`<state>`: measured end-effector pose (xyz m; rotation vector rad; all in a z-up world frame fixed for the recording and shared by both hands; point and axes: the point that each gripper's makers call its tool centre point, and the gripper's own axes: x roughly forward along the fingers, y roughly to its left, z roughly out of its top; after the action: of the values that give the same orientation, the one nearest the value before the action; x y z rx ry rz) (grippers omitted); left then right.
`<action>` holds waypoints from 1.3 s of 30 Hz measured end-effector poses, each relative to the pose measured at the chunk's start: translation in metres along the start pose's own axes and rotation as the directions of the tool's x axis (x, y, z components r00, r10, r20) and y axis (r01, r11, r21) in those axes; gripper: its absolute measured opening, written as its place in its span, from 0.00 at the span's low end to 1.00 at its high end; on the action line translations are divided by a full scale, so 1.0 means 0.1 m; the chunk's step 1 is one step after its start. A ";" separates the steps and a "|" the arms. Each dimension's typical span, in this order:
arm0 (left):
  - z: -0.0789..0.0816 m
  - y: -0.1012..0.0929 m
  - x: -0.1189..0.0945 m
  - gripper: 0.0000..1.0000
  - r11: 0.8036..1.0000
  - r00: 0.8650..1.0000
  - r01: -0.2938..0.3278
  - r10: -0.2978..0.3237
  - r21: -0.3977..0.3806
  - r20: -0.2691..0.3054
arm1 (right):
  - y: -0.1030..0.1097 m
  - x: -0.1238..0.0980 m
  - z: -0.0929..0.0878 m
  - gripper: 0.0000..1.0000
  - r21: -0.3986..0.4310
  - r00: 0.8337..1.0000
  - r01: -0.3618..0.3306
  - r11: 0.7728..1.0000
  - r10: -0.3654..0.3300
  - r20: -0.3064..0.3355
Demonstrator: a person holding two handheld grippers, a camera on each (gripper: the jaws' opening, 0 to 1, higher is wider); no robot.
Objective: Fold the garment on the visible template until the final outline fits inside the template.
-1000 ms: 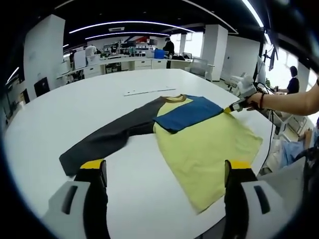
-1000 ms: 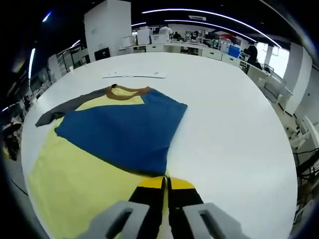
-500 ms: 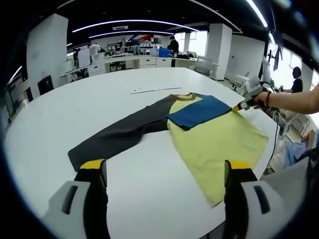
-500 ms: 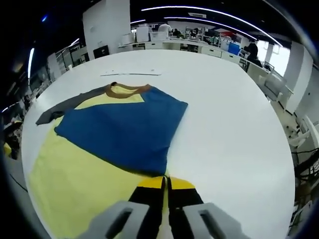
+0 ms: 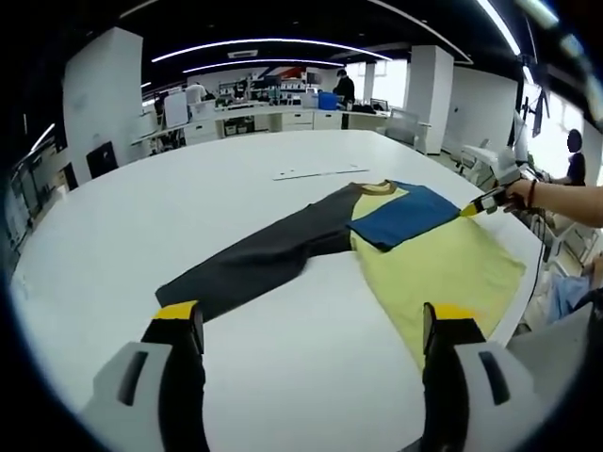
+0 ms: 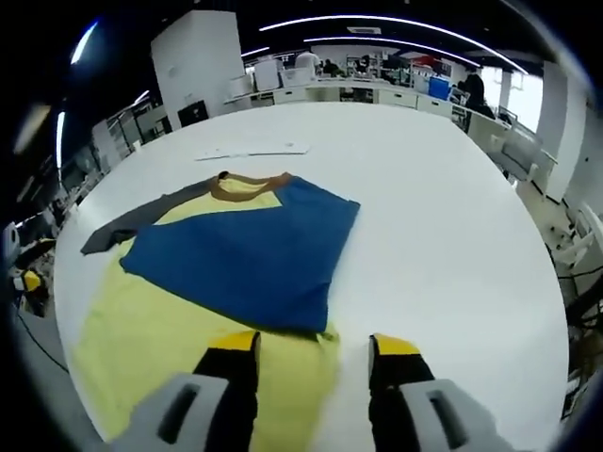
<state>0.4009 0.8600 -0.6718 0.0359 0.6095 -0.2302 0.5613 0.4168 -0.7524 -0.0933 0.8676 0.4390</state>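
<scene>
The garment lies flat on the white round table (image 5: 141, 217). Its yellow body (image 5: 443, 268) faces the table's edge. A blue sleeve (image 5: 400, 215) is folded across the chest, and a dark grey sleeve (image 5: 254, 259) stretches out to the left. My left gripper (image 5: 311, 325) hovers open over bare table, short of the grey sleeve's cuff. My right gripper (image 6: 316, 348) is open, its jaws either side of the yellow hem just below the blue sleeve (image 6: 245, 250). In the left gripper view, a hand holds the right gripper (image 5: 478, 203) at the garment's right edge.
A thin white strip (image 6: 250, 153) lies on the table beyond the brown collar (image 6: 250, 184). The table edge (image 6: 528, 377) runs close on the right. Desks, pillars and people stand far behind in the office.
My right gripper has opened and let go of the garment, which now lies between its spread jaws. The left gripper view has shifted, so the garment sits further right.
</scene>
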 end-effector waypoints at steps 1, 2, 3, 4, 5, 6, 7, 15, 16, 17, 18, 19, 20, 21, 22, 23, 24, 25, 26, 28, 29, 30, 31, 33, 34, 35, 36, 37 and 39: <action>0.00 0.02 0.00 0.94 1.000 1.000 -0.004 0.004 -0.002 -0.001 | 0.04 -0.03 0.02 0.55 -0.007 1.000 -0.012 1.000 0.012 0.009; 0.01 0.04 0.01 0.94 1.000 1.000 -0.008 0.008 -0.003 -0.002 | 0.05 -0.04 0.03 0.59 -0.008 1.000 -0.016 1.000 0.016 0.010; 0.01 0.06 0.01 0.93 1.000 1.000 -0.012 0.012 -0.004 -0.003 | 0.09 -0.09 0.04 0.63 -0.009 1.000 -0.028 1.000 0.028 0.009; 0.01 0.08 0.02 0.93 1.000 1.000 -0.016 0.016 -0.006 -0.003 | 0.10 -0.10 0.04 0.66 -0.010 1.000 -0.031 0.999 0.031 0.007; 0.01 0.10 0.02 0.92 1.000 1.000 -0.026 0.026 -0.011 -0.003 | 0.13 -0.13 0.03 0.68 -0.013 0.999 -0.037 0.999 0.037 0.003; 0.00 0.12 0.03 0.92 0.999 0.999 -0.032 0.032 -0.013 -0.004 | 0.16 -0.16 0.03 0.69 -0.014 0.999 -0.044 0.999 0.044 0.007; 0.00 0.15 0.03 0.91 0.999 0.999 -0.041 0.041 -0.014 -0.007 | 0.19 -0.19 0.04 0.71 -0.010 0.998 -0.055 0.998 0.055 0.020; -0.02 0.40 0.09 0.89 0.996 0.996 -0.086 0.086 -0.031 -0.009 | 0.46 -0.49 0.04 0.89 -0.056 0.990 -0.124 0.991 0.127 0.059; -0.03 0.44 0.10 0.89 0.995 0.996 -0.094 0.093 -0.035 -0.011 | 0.50 -0.53 0.04 0.90 -0.064 0.988 -0.135 0.989 0.139 0.064; -0.03 0.46 0.11 0.88 0.994 0.995 -0.099 0.099 -0.040 -0.010 | 0.51 -0.54 0.04 0.91 -0.067 0.988 -0.138 0.988 0.142 0.064; -0.03 0.48 0.12 0.88 0.994 0.995 -0.103 0.102 -0.045 -0.011 | 0.54 -0.58 0.04 0.92 -0.076 0.986 -0.146 0.986 0.151 0.067; -0.05 0.52 0.13 0.88 0.993 0.994 -0.108 0.108 -0.052 -0.015 | 0.56 -0.60 0.04 0.93 -0.083 0.985 -0.150 0.985 0.156 0.072; -0.06 0.55 0.14 0.88 0.992 0.993 -0.114 0.114 -0.056 -0.017 | 0.60 -0.64 0.02 0.95 -0.094 0.984 -0.155 0.983 0.162 0.074; -0.07 0.59 0.15 0.87 0.990 0.992 -0.126 0.125 -0.063 -0.016 | 0.63 -0.66 0.01 0.96 -0.100 0.983 -0.158 0.982 0.166 0.076; -0.07 0.61 0.16 0.86 0.990 0.992 -0.126 0.126 -0.066 -0.015 | 0.67 -0.69 0.00 0.96 -0.110 0.982 -0.162 0.981 0.171 0.078; -0.08 0.65 0.17 0.85 0.988 0.991 -0.133 0.132 -0.084 -0.010 | 0.69 -0.71 0.00 0.96 -0.113 0.982 -0.163 0.980 0.172 0.080; -0.09 0.67 0.18 0.84 0.985 0.990 -0.137 0.137 -0.106 -0.004 | 0.72 -0.73 -0.02 0.97 -0.120 0.981 -0.165 0.979 0.175 0.082; -0.10 0.70 0.20 0.83 0.983 0.991 -0.132 0.133 -0.125 -0.002 | 0.75 -0.74 -0.03 0.98 -0.124 0.981 -0.166 0.978 0.177 0.083; -0.12 0.73 0.21 0.82 0.981 0.991 -0.135 0.136 -0.137 -0.002 | 0.79 -0.76 -0.04 0.98 -0.128 0.980 -0.167 0.978 0.179 0.087; -0.15 0.80 0.24 0.80 0.977 0.989 -0.150 0.151 -0.148 -0.009 | 0.83 -0.79 -0.06 0.99 -0.131 0.979 -0.167 0.977 0.180 0.096; -0.17 0.82 0.25 0.80 0.976 0.988 -0.156 0.156 -0.153 -0.015 | 0.84 -0.80 -0.07 0.99 -0.131 0.979 -0.167 0.977 0.180 0.096; -0.18 0.85 0.27 0.79 0.974 0.986 -0.164 0.163 -0.154 -0.019 | 0.86 -0.82 -0.08 0.99 -0.128 0.978 -0.168 0.978 0.181 0.099; -0.19 0.87 0.29 0.79 0.974 0.986 -0.167 0.166 -0.153 -0.018 | 0.87 -0.84 -0.10 0.99 -0.126 0.978 -0.168 0.978 0.181 0.101; -0.24 0.95 0.33 0.77 0.970 0.983 -0.181 0.179 -0.161 -0.024 | 0.89 -0.87 -0.13 0.99 -0.125 0.978 -0.167 0.978 0.181 0.106; -0.25 0.99 0.34 0.76 0.968 0.982 -0.190 0.189 -0.165 -0.023 | 0.91 -0.90 -0.15 0.99 -0.126 0.978 -0.166 0.978 0.180 0.108; -0.26 1.02 0.35 0.75 0.966 0.980 -0.199 0.198 -0.168 -0.021 | 0.91 -0.91 -0.16 0.99 -0.128 0.978 -0.165 0.978 0.179 0.109; -0.27 1.05 0.36 0.73 0.964 0.978 -0.206 0.206 -0.170 -0.018 | 0.92 -0.93 -0.18 0.99 -0.131 0.978 -0.163 0.978 0.178 0.112; -0.29 1.08 0.38 0.71 0.961 0.977 -0.213 0.213 -0.178 -0.020 | 0.93 -0.95 -0.19 0.99 -0.134 0.977 -0.161 0.978 0.177 0.116; -0.36 1.17 0.42 0.68 0.951 0.973 -0.231 0.230 -0.203 -0.032 | 0.94 -0.98 -0.20 0.99 -0.138 0.977 -0.157 0.978 0.175 0.125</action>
<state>0.4401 0.9686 -0.7297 -0.0915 0.6290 0.0607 0.4530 0.4642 -0.6820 -0.1073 0.7143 0.6512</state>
